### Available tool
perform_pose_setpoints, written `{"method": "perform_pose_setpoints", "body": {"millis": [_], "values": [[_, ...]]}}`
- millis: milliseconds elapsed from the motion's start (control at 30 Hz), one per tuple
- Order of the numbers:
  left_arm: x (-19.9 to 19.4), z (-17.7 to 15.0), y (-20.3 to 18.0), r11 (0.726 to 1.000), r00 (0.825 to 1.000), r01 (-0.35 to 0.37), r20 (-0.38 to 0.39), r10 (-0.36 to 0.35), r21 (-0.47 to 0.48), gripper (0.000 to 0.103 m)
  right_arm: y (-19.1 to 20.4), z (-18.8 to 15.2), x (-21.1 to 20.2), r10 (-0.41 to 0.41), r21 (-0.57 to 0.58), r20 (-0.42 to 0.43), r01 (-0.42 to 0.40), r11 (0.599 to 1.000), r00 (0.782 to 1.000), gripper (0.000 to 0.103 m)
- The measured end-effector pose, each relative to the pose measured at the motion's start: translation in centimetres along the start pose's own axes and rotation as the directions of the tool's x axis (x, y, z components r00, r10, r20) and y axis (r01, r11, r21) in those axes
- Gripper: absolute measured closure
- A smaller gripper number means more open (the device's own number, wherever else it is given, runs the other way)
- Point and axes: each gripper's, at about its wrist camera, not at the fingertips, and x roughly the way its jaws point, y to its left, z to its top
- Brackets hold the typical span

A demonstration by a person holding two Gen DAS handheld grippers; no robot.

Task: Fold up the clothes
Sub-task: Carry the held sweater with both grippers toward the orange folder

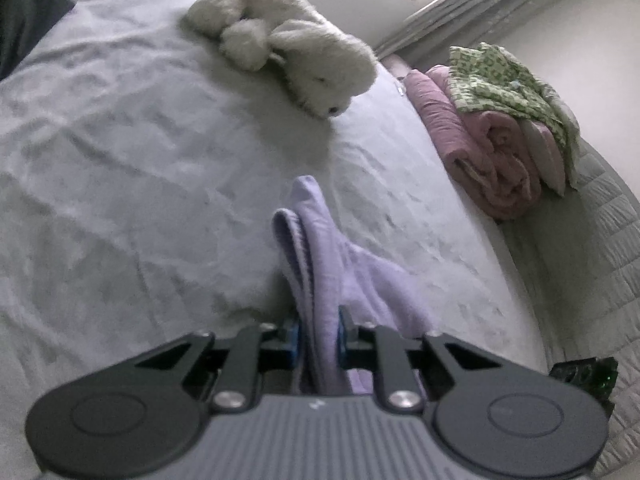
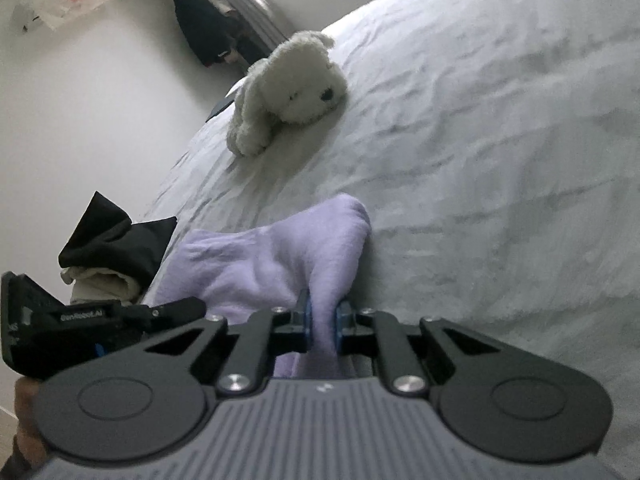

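Pinching bunched edges, the left claw [image 1: 318, 330] and right claw [image 2: 323, 322] each clenched the lilac garment [image 2: 272, 256], soft, light and limp, draped near the bed's [image 1: 120, 160] edge.

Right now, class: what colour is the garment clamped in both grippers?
Pale lilac garment, plain, no pattern; the right wrist view shows it best.

1. The left gripper [image 1: 318, 330] points downward, its blue-padded fingers [image 1: 293, 334] pinched on a lilac cotton garment [image 1: 320, 264].
2. The right gripper [image 2: 322, 322] likewise clamps the cloth, tilted downward.
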Motion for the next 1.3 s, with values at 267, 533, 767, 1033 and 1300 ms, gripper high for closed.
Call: {"method": "perform_pose_setpoints", "body": {"millis": [267,533,767,1033,1300], "values": [[-0.5,-1.6,-3.3,0.999,1.0,0.011,-0.016,-0.01,0.043,0.087,0.9,-1.1,-4.1,-0.03,-0.115,0.011,0.031,0.993,0.999,0.091],[-0.4,-4.9,-9.5,0.991,0.995,0.093,-0.047,-0.089,0.094,0.087,-1.5,-0.6,-11.9,-0.066,-0.085,0.07,0.072,0.994,0.995,0.091],[0.1,-9.7,-15.0,0.988,0.993,0.105,-0.063,-0.099,0.117,0.087,-3.2,-0.8,-18.3,-0.12,-0.092,0.092,0.128,0.988,0.989,0.091],[1.6,-14.1,-21.4,0.978,0.99,0.115,-0.099,-0.099,0.173,0.087,-6.6,-1.7,-25.4,-0.161,-0.08,0.122,0.171,0.982,0.979,0.091],[4.4,-18.3,-28.6,0.956,0.982,0.154,-0.143,-0.121,0.251,0.087,-11.1,-2.2,-31.7,-0.223,-0.079,0.147,0.236,0.968,0.964,0.091]]}}
